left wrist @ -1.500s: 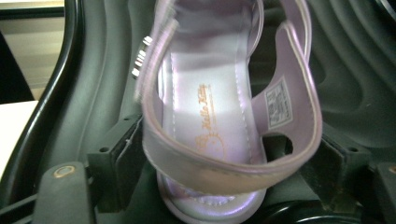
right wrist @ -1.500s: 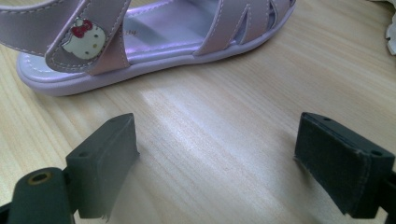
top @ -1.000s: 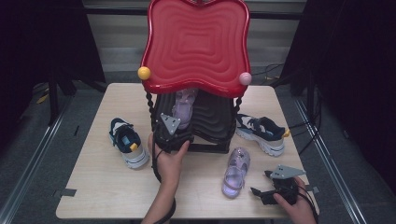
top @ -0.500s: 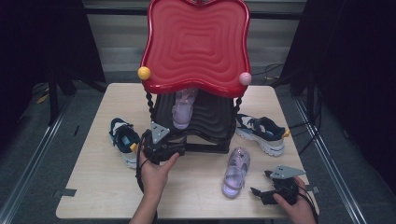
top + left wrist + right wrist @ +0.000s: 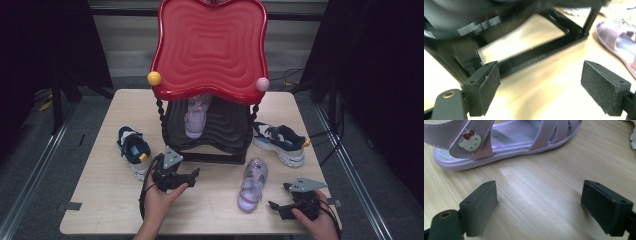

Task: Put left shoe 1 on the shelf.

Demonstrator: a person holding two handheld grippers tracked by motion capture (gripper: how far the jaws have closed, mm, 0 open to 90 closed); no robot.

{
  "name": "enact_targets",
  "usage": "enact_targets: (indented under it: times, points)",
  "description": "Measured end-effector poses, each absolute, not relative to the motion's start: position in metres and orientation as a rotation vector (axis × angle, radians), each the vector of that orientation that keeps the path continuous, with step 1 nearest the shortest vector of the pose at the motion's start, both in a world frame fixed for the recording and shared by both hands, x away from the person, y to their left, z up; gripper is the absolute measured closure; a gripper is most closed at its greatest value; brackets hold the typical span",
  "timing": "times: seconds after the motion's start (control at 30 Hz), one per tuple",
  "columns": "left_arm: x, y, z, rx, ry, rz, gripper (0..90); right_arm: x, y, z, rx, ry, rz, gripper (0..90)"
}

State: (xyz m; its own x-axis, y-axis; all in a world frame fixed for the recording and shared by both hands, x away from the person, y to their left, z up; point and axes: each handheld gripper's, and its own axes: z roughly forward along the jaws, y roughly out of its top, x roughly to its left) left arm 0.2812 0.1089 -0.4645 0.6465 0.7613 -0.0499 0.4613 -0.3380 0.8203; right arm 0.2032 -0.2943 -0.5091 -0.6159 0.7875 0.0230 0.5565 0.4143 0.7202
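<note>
Black rack (image 5: 210, 131), lilac sandal (image 5: 196, 116) inside

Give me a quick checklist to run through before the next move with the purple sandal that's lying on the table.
1. Left gripper empty, jaws apart: ok.
2. Right gripper empty, jaws apart: ok.
3. Purple sandal on the table free, touching neither gripper: ok.
4. Right gripper faces that sandal across bare wood in the right gripper view: ok.
5. Room on the rack's black shelf beside the sandal already there: probably ok; the red top hides part of it.
6. Table sandal's strap fastened: cannot tell.
</note>
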Motion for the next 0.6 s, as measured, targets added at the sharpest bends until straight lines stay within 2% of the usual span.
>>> enact_targets:
  times: [0.23,0.6]
  points:
    - [0.279,0.115,-0.484,2.093,0.913,0.382,16.6,0.2,-0.292,-0.509,1.154,2.345,1.025,13.9]
    - [0.276,0.121,-0.499,2.156,0.924,0.417,15.4,0.192,-0.278,-0.502,1.133,2.346,1.099,14.3]
